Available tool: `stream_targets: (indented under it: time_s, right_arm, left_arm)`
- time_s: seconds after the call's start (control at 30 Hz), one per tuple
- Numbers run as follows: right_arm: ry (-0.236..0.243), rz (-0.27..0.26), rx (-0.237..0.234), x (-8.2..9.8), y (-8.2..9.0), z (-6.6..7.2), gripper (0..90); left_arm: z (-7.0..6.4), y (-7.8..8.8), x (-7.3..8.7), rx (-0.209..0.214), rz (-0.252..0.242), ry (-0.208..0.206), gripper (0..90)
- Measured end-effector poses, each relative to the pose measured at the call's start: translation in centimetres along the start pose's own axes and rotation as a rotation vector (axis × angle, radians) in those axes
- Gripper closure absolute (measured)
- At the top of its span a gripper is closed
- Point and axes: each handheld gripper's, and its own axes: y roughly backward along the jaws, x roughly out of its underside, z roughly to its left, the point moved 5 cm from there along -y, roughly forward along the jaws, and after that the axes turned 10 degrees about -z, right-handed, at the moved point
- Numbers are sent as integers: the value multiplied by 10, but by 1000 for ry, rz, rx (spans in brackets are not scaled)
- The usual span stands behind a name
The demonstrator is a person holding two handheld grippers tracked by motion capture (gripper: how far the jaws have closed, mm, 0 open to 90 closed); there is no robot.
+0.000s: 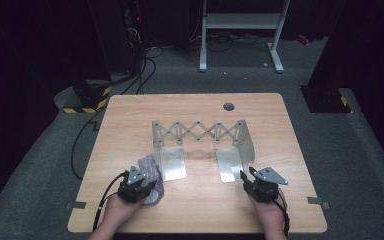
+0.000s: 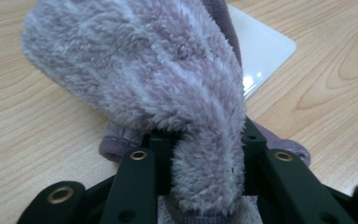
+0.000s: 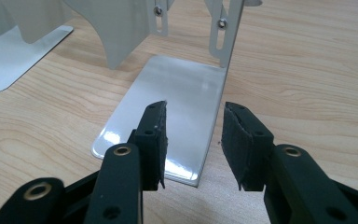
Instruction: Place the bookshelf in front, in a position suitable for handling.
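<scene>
The left tool (image 1: 139, 181) is clamped on a fuzzy mauve sock (image 2: 168, 93), which sits low over the surface (image 1: 195, 210) just left of the metal rack's (image 1: 200, 132) left foot plate (image 1: 172, 162). The right tool (image 3: 193, 140) has its jaws apart with nothing between them, poised over the near end of the rack's right foot plate (image 3: 177, 93).

The right gripper (image 3: 193, 144) hangs low over the wooden bench (image 3: 317, 70), its two black jaws parted with nothing between them. Under the gap lies the shiny flat foot (image 3: 177, 93) of a metal rack, its riveted upright (image 3: 223, 32) rising just beyond. A second foot plate (image 3: 14, 60) rests farther left.
</scene>
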Motion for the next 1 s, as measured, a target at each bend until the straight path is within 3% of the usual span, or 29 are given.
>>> stream_targets:
  time_s: [0.2, 0.37, 0.5, 0.63, 0.7, 0.87, 1.0]
  right_arm:
    - [11, -5, 9, -1, 1, -1, 600]
    - [14, -11, 5, -1, 3, 0, 601]
    - [19, -15, -1, -2, 4, 0, 601]
    - [17, -19, -2, -2, 5, -2, 601]
    - [16, -20, -3, -2, 5, -3, 601]
    - [21, -24, -7, -4, 5, -2, 601]
    - [24, -25, -8, -4, 5, -2, 601]
  left_arm:
    - [16, -1, -5, -23, -42, 102, 669]
    - [29, -15, -14, -58, -53, 147, 665]
    - [37, -29, -23, -89, -55, 160, 660]
    - [43, -36, -31, -75, -81, 216, 660]
    - [45, -32, -39, -63, -126, 246, 660]
    - [42, -15, -62, -58, -210, 233, 661]
    - [39, 3, -86, -60, -278, 195, 662]
